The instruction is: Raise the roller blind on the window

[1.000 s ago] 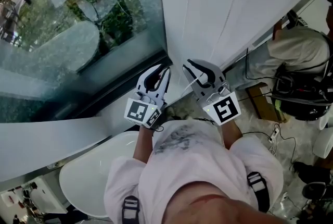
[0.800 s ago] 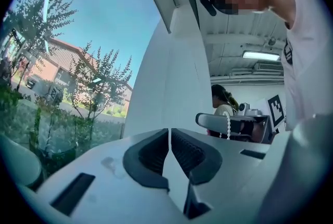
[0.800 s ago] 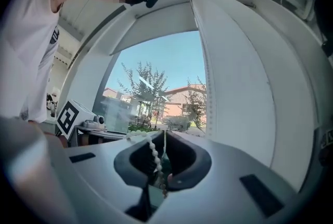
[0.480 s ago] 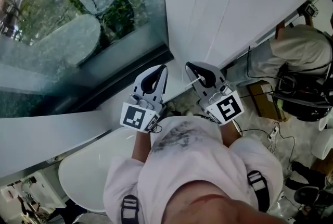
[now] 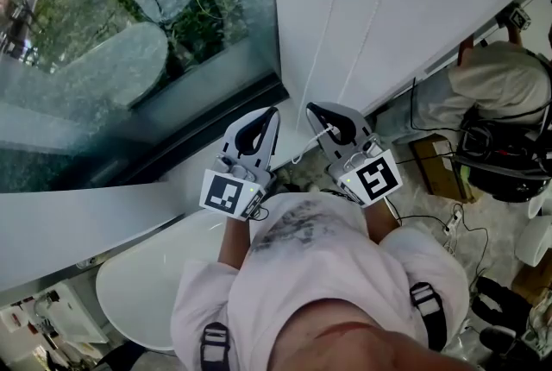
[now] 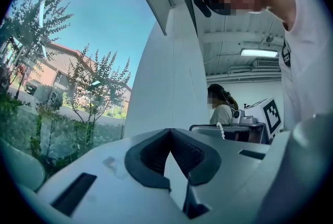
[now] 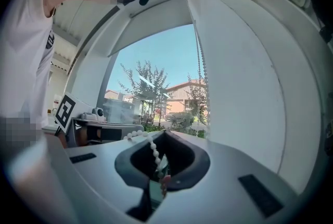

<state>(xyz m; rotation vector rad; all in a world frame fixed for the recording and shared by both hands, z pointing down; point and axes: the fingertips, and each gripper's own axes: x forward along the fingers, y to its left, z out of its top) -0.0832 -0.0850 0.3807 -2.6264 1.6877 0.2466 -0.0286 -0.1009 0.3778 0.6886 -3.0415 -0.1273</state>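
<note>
White bead chain (image 7: 155,153), pinched in right claw (image 7: 167,135)

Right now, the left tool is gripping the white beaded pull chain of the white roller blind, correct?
No, it is the right tool that grips the white beaded pull chain of the white roller blind; the right gripper view shows the beads running between its jaws. The left tool holds nothing.

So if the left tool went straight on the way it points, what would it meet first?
Most likely the white roller blind: it fills the line just past the left tool's closed tips, though how far off it hangs is unclear.
</note>
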